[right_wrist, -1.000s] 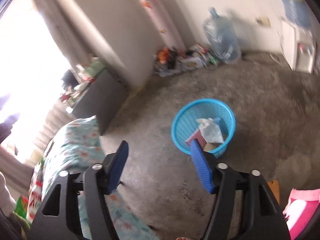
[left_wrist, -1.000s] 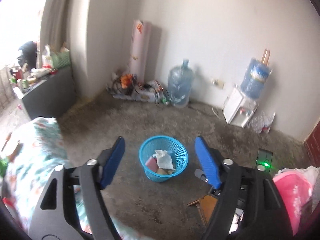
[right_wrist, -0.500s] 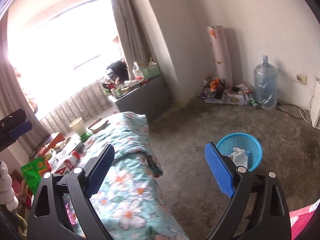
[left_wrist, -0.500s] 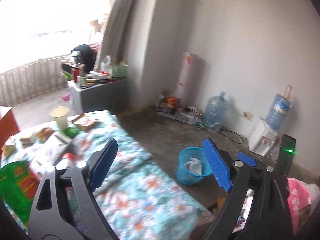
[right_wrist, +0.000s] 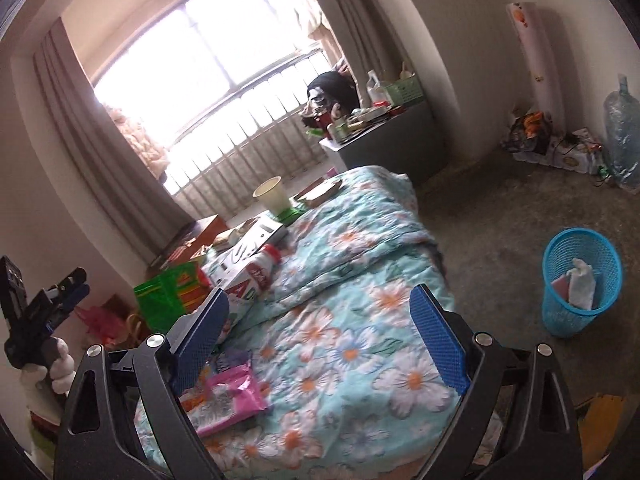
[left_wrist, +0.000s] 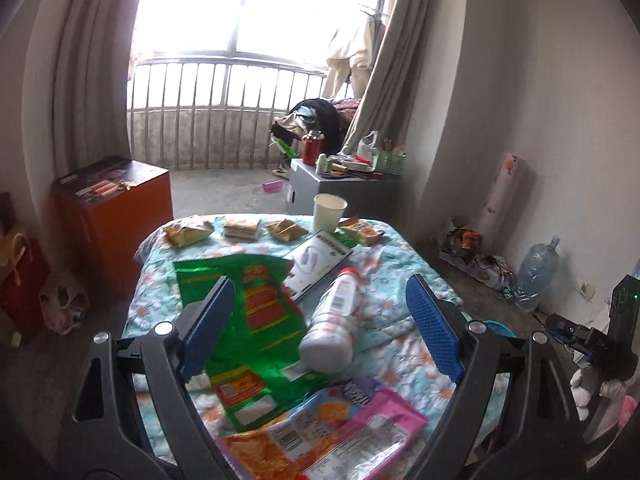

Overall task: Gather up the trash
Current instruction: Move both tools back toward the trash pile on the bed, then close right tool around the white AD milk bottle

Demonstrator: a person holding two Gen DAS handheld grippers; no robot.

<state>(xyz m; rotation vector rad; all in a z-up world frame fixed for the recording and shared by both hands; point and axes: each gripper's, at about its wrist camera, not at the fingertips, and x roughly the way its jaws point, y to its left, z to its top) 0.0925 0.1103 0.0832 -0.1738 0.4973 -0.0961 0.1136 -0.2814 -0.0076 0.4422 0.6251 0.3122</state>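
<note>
While both grippers hang spread and empty, left gripper (left_wrist: 316, 330) over the white bottle (left_wrist: 334, 326) lying on the green bag (left_wrist: 256, 312) on the bed (right_wrist: 360, 308), watch it: round bottle may roll off; blue basket (right_wrist: 580, 284) sits well apart on the floor, right gripper (right_wrist: 320, 332) idle.

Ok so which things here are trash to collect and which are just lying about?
For the job: green bag, pink wrapper, bottle, cup, white box, blue bin.
Lying about: red box, water jug, grey cabinet.
</note>
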